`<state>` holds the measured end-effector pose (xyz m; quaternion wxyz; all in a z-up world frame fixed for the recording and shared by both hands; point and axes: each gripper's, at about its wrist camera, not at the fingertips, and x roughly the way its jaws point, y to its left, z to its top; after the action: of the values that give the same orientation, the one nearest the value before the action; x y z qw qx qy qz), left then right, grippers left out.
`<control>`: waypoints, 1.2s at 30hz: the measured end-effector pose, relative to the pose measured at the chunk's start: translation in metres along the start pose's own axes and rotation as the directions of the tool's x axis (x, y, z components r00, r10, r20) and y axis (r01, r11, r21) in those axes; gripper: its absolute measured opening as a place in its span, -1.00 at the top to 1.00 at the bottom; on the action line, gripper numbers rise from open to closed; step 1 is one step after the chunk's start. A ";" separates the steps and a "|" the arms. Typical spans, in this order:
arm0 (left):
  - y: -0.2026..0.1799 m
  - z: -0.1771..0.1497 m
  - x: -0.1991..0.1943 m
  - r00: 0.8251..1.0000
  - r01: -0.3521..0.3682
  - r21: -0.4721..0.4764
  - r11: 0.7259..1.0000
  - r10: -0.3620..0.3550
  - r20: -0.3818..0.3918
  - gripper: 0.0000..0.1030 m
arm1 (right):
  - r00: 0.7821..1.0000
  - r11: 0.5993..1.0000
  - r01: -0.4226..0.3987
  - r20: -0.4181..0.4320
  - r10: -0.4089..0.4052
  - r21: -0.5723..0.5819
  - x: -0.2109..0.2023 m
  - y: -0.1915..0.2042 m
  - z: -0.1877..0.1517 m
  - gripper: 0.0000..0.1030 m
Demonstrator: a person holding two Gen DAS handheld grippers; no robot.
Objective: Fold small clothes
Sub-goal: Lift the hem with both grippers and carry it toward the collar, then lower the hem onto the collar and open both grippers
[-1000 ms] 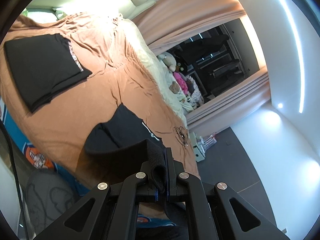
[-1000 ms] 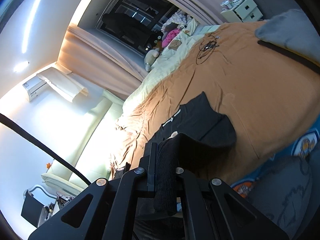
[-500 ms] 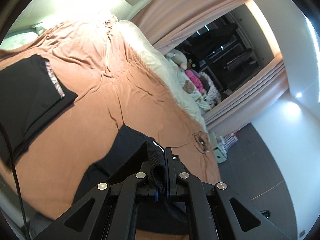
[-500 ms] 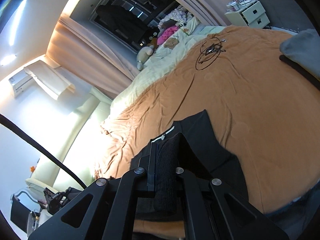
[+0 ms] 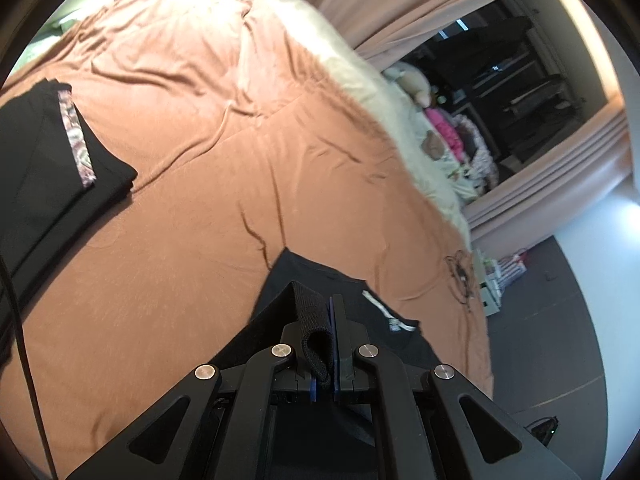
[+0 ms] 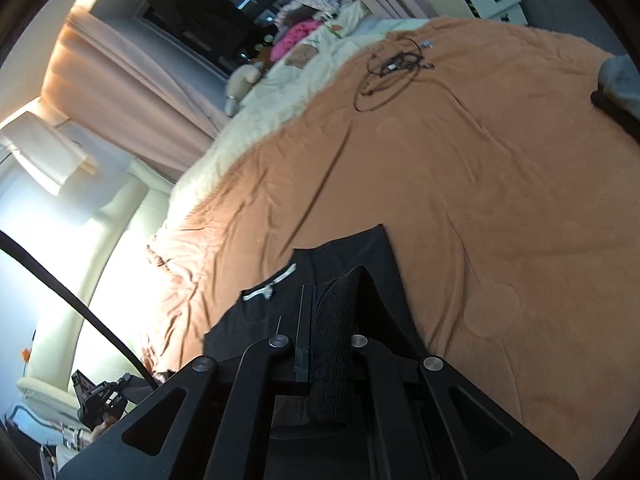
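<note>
Black garment (image 5: 344, 292) (ribbed hem bunched) pinched in both closed jaws, lying on orange bedspread (image 5: 208, 184).

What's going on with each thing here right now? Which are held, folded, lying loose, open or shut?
Left gripper: shut on the black garment's ribbed edge.
Right gripper: shut on another ribbed edge of it.
Black garment: partly spread on the bed, near edge lifted by both grippers.
Folded black clothes: stacked flat, patterned trim showing.
Orange bedspread: spread out, wrinkled.
Black cable: coiled loosely on the bedspread.
Curtains: drawn apart.
</note>
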<state>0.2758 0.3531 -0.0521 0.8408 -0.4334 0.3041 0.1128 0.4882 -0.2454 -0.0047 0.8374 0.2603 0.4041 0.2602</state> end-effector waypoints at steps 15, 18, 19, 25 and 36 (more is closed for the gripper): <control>0.016 0.035 0.106 0.990 -0.120 -0.029 0.992 0.117 -0.080 0.91 | 0.993 0.993 0.100 -0.073 -0.096 0.057 0.089 0.000 0.038 1.00; 0.017 0.038 0.123 0.986 -0.139 -0.024 0.990 0.136 -0.094 0.91 | 0.992 0.992 0.107 -0.075 -0.102 0.068 0.101 -0.004 0.042 1.00; 0.018 0.039 0.128 0.985 -0.144 -0.021 0.989 0.142 -0.098 0.91 | 0.991 0.991 0.112 -0.079 -0.107 0.070 0.105 -0.005 0.042 1.00; 0.030 0.038 0.154 0.975 -0.193 -0.035 0.981 0.187 -0.122 0.91 | 0.984 0.984 0.145 -0.118 -0.133 0.104 0.125 -0.010 0.044 1.00; 0.018 0.031 0.147 0.959 -0.238 0.096 0.966 0.250 -0.136 -0.21 | 0.983 0.984 0.165 -0.074 -0.169 -0.062 0.099 0.028 0.054 -0.47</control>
<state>0.3968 0.3779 -0.1396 0.8122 -0.3660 0.4207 0.1714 0.5787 -0.1729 -0.0115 0.8467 0.1915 0.4496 0.2103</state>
